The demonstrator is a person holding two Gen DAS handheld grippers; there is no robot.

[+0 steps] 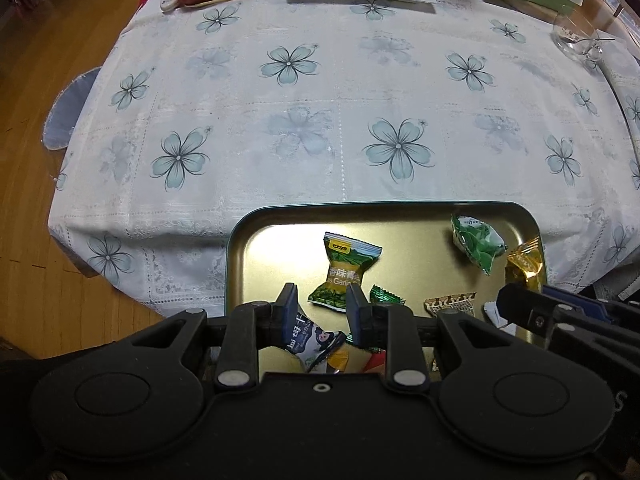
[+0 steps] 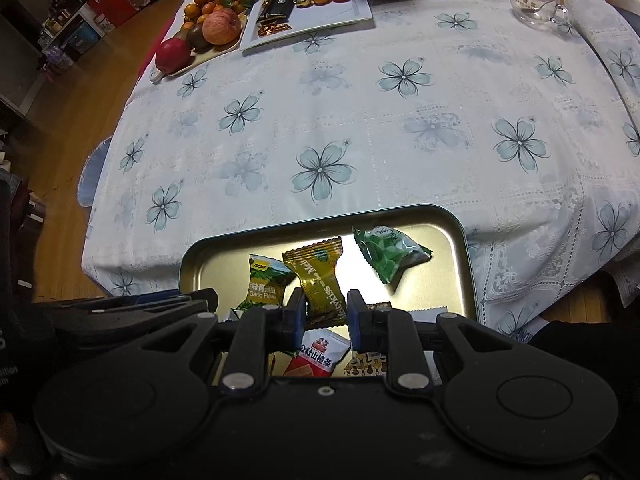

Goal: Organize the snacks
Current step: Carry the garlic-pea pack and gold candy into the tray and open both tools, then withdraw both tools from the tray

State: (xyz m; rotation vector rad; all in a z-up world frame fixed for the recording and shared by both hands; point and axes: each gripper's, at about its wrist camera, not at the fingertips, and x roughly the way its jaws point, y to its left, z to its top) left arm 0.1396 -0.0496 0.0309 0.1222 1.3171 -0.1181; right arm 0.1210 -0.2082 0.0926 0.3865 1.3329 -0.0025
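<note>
A gold metal tray (image 1: 280,232) (image 2: 224,248) sits at the near table edge with several wrapped snacks. My left gripper (image 1: 322,304) is open above the tray; a dark blue and white packet (image 1: 310,336) lies under its left finger and a green garlic-pea packet (image 1: 342,272) lies just beyond. My right gripper (image 2: 326,310) hovers over the tray with its jaws close around a gold candy packet (image 2: 320,280); I cannot tell whether they press on it. A green packet (image 2: 388,256) (image 1: 476,244) lies at the tray's far right. A red and white packet (image 2: 318,354) lies below the right gripper.
A white flowered tablecloth (image 1: 320,100) covers the table. At the far edge stand a fruit tray (image 2: 200,36) with apples and oranges, a white plate (image 2: 320,20) with snacks, and a glass cup (image 2: 536,0). Wooden floor (image 1: 40,80) lies to the left.
</note>
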